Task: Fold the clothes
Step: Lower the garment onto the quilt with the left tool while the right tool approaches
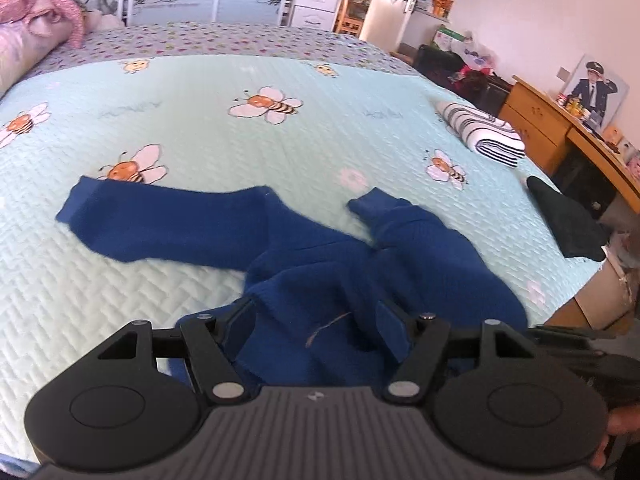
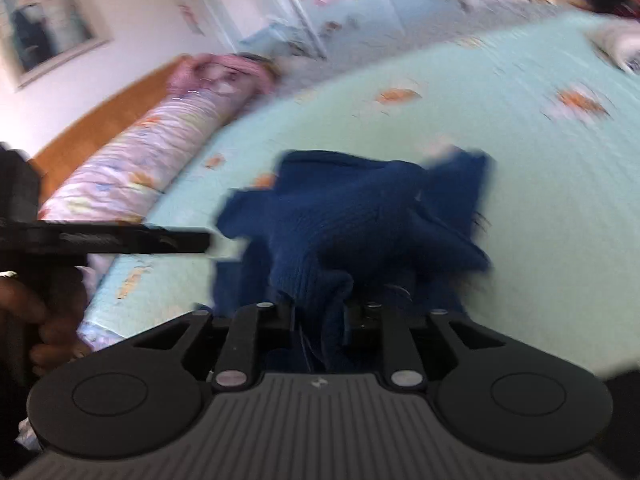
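Note:
A blue knit sweater (image 1: 280, 240) lies crumpled on the bed, one sleeve (image 1: 160, 220) stretched out to the left and the other sleeve (image 1: 400, 216) bent up on the right. My left gripper (image 1: 316, 320) is open just over its near edge, with blue cloth bunched between the wide-spread fingers. My right gripper (image 2: 318, 312) is shut on a fold of the sweater (image 2: 352, 208), which rises in a heap in front of it. The right wrist view is blurred. The left gripper (image 2: 160, 242) shows there from the side, held by a hand (image 2: 36, 316).
The bed has a pale green quilt (image 1: 280, 140) with bee prints. A folded striped garment (image 1: 480, 132) and a dark folded item (image 1: 568, 220) lie at its right edge. A wooden desk (image 1: 560, 128) stands beyond. A long pillow (image 2: 132, 160) and pink cloth (image 1: 40, 4) lie at the head.

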Motion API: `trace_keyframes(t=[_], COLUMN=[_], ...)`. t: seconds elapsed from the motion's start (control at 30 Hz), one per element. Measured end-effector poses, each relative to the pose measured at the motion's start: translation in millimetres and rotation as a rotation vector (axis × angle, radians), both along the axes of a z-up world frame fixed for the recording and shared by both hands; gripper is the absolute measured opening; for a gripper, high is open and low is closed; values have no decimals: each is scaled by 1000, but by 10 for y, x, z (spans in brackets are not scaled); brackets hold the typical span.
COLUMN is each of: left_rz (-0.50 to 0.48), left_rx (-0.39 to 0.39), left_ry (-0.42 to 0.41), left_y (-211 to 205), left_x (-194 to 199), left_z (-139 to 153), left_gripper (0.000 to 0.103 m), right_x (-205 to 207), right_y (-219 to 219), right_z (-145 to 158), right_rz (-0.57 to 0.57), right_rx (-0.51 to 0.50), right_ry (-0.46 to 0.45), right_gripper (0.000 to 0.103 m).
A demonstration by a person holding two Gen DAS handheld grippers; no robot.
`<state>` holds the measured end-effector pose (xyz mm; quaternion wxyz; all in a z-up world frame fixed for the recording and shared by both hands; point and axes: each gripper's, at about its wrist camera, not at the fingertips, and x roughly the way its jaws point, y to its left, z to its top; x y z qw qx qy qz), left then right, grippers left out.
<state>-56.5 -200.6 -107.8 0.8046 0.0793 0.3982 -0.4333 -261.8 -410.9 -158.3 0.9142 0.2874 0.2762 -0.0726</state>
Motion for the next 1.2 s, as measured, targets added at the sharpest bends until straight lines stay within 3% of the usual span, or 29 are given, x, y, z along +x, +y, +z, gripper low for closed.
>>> trace_keyframes(t=[0.1,0.17,0.23,0.3,0.4,0.5,0.53,0.6,0.67,0.77,0.87,0.93,1.0,1.07,1.1,1.2], left_rz=[4,5,3,-6,-4,20,28,36,30,19,9,-6,-27,-56,-83,-121], left_rx=[9,16,21,22,28,33,34,34,19,-4,-28,-31,-35,-37,-25,85], left_ry=[14,31,38,29,6,2,2,1,0,-1,-1,3,12,22,40,115], left_y=[28,15,0,-16,-7,26,41,60,33,-12,-58,-150,-284,-461,-584,-883], left_x=[-13,-23,-42,-71,-66,4,25,62,85,119,152,162,192,229,257,282], left_z=[-43,-81,-100,-87,-55,-44,-38,-27,-3,36,75,83,75,48,-5,-333], left_gripper=[69,69,69,69,69,69,69,69,69,69,69,69,69,69,70,71], right_x=[-269,-340,-328,-131,243,596,687,778,705,459,259,161,54,-8,-30,-103], right_y=[-257,-403,-541,-761,-1062,-1118,-1031,-749,-440,-48,135,109,56,17,5,-97], right_z=[219,379,496,428,81,-264,-316,-312,-207,-51,-79,-117,-73,-2,48,250], right_rz=[-140,-228,-305,-360,-432,-400,-362,-276,-157,31,118,120,115,110,103,37], right_rx=[82,75,39,18,106,159,145,70,30,8,-11,40,79,82,77,66], right_ry=[-119,-221,-279,-208,-26,109,142,161,98,-19,-13,7,-13,-22,-26,-98], right_gripper=[53,88,94,94,94,92,85,62,26,11,11,13,21,38,41,56])
